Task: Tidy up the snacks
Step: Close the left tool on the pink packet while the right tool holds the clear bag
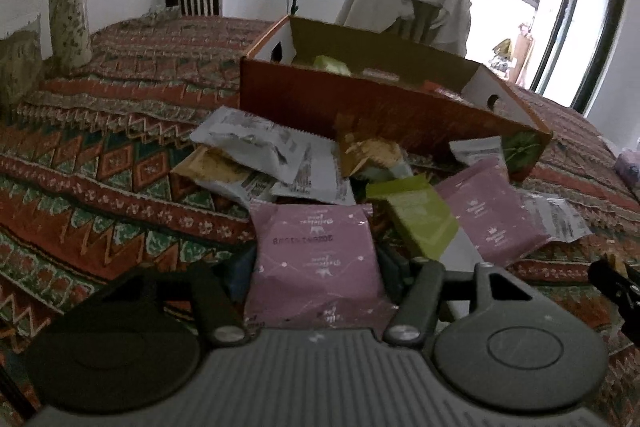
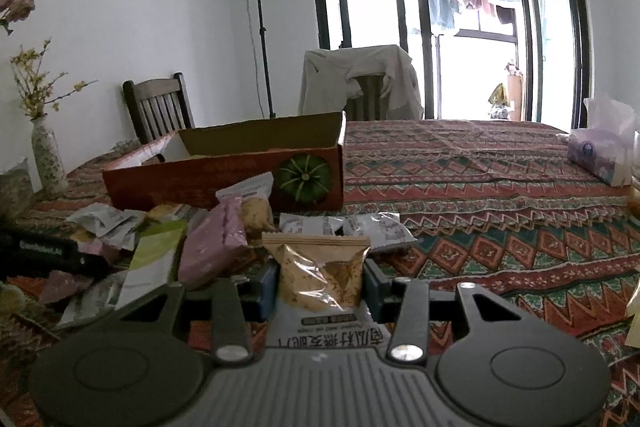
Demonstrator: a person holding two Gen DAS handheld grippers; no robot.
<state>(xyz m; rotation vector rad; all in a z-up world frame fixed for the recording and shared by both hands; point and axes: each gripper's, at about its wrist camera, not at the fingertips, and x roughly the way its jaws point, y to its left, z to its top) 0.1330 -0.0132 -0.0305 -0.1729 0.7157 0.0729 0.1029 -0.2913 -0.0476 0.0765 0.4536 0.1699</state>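
Note:
My left gripper (image 1: 314, 263) is shut on a pink snack packet (image 1: 316, 251), held above the patterned tablecloth. My right gripper (image 2: 320, 277) is shut on a clear and tan cracker packet (image 2: 318, 273). An orange cardboard box (image 1: 360, 107) with a green pumpkin picture (image 2: 305, 178) stands behind a pile of loose snacks: white packets (image 1: 256, 143), a green packet (image 1: 420, 223), a second pink packet (image 1: 488, 211). The box holds some snacks (image 1: 332, 65). The left gripper shows at the left edge of the right wrist view (image 2: 44, 251).
A flowered vase (image 1: 68, 15) stands at the table's far left. Two chairs (image 2: 158, 111) stand behind the table, one draped with cloth (image 2: 360, 83). A tissue pack (image 2: 604, 151) lies at the far right. A lamp stand (image 2: 260, 19) is by the wall.

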